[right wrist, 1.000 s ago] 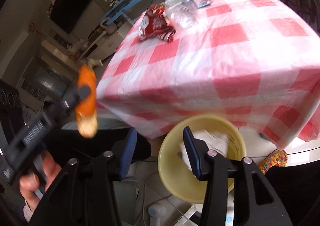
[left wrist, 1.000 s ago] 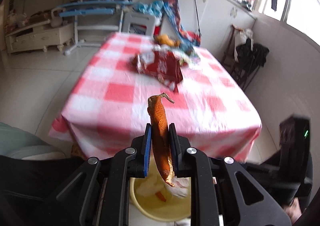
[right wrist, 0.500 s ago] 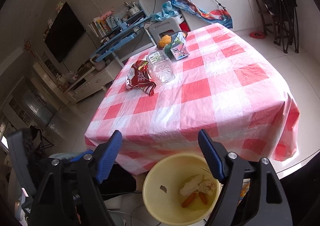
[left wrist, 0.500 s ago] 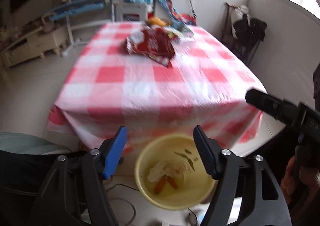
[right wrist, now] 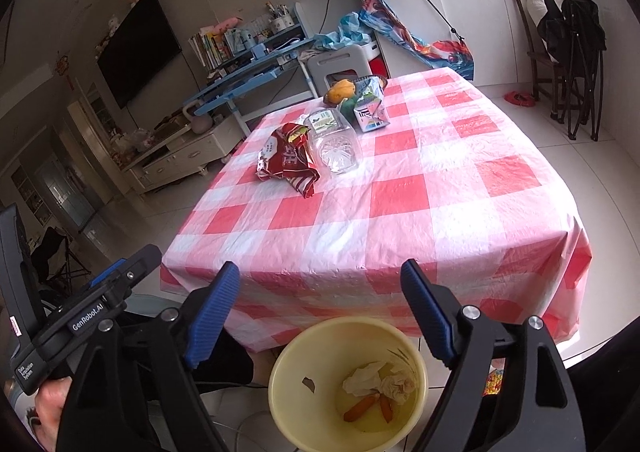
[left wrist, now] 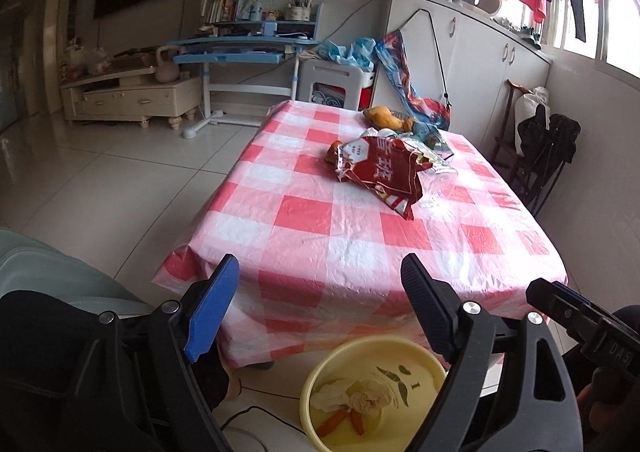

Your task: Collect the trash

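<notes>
Two grippers, left [left wrist: 320, 308] and right [right wrist: 320, 308], jaws just spread wide, nothing between; yellow bin [right wrist: 288, 384] lower centre holds tissues [right wrist: 376, 378], orange peels [right wrist: 360, 408].

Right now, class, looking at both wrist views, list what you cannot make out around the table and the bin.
- Clear plastic container: left wrist view, mostly hidden behind the red snack bag.
- Yellow bin: both views, bottom rim cut off by the frame edge and the tongs' arms.
- Label on the carton: right wrist view, print too small to read.
</notes>
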A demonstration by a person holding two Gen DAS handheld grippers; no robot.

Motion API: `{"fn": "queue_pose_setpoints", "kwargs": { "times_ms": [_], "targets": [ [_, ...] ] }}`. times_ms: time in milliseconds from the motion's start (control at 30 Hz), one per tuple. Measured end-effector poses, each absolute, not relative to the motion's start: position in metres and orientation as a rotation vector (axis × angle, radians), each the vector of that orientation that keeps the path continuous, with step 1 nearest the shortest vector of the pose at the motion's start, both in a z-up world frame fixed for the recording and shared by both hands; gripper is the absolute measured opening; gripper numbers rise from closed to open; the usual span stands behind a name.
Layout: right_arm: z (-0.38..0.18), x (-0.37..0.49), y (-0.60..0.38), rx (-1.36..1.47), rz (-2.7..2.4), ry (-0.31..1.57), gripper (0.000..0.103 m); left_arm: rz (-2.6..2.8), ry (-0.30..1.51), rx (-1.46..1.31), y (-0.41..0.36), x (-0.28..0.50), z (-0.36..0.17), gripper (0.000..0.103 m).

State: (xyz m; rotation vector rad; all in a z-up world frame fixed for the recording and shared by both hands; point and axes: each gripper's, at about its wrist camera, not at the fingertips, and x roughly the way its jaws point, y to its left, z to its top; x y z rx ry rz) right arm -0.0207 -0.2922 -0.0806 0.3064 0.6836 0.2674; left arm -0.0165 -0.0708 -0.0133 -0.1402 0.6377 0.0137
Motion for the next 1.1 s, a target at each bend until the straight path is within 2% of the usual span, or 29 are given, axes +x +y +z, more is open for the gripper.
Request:
{"fn": "queue_pose_setpoints", "kwargs": {
  "times_ms": [400,1100],
  "targets": [
    [-0.07,-0.026,-0.284,0.215,0.26,0.625,0.085,0.041,0.612,-0.125,-0.077,-0.013,-0.011,0.085],
    [-0.068,-0.023,-0.288,0.22,0.268,0.603,0.086,0.072,0.598,-0.097,-0.083,-0.006,-0.009,0.087]
  ]
}}
